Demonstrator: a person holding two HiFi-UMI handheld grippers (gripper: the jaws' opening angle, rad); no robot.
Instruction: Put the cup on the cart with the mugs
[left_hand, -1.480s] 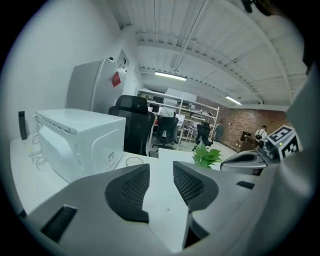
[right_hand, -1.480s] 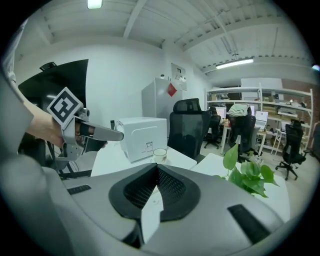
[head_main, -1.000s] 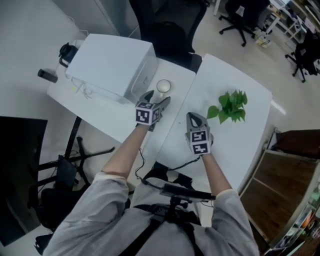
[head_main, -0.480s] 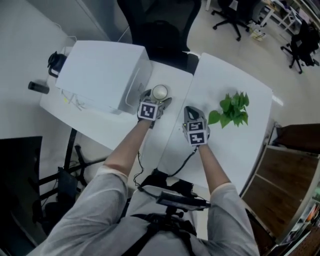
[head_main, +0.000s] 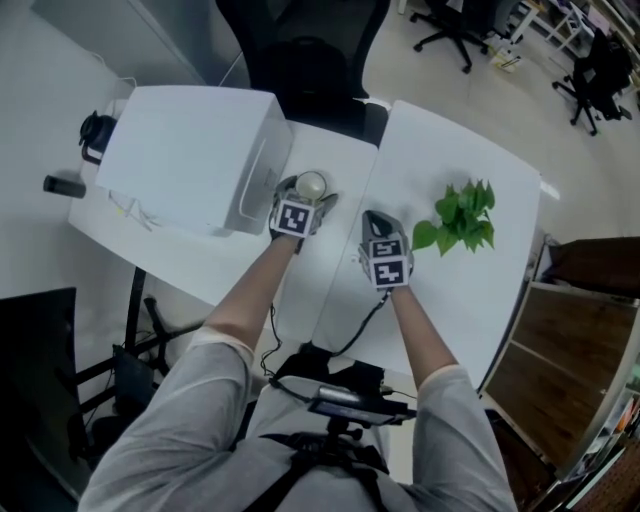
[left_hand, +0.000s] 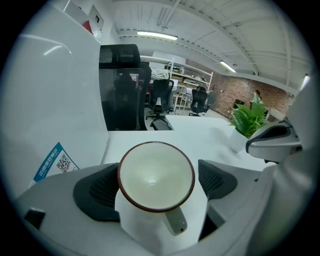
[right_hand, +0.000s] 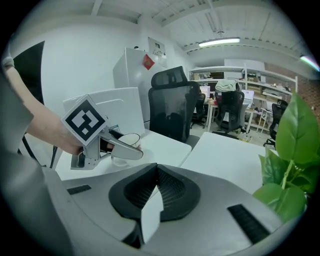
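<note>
Head view, cup: the cup (head_main: 311, 184) stands upright on the counter (head_main: 440, 140), just beside the white box (head_main: 190, 150) and well apart from the plant (head_main: 462, 213).
Head view, nearer hand: my left hand-held gripper (head_main: 307, 194) is at the cup. My right hand-held gripper (head_main: 371, 219) hangs off to the side, between cup and plant.
Left gripper view, jaws: they are wide apart and have just been opening. The cup (left_hand: 156, 172) sits between the pads (left_hand: 97, 195), which do not seem to press on it, so I hold nothing yet.
Left gripper view, handle: it points back toward me and slightly right, clear of both pads. The head view is too small to show this.
Right gripper view, jaws: they are closed together, with nothing in them.
Right gripper view, extra: from the side I see my left hand-held gripper (right_hand: 127, 150) reaching round the cup (right_hand: 131, 138), whose base rests on the counter.
Not shown: no view has the cart or the mugs.
Next move, my judgement: the cup lies dead ahead inside the left jaws, so they need only close across its body.
</note>
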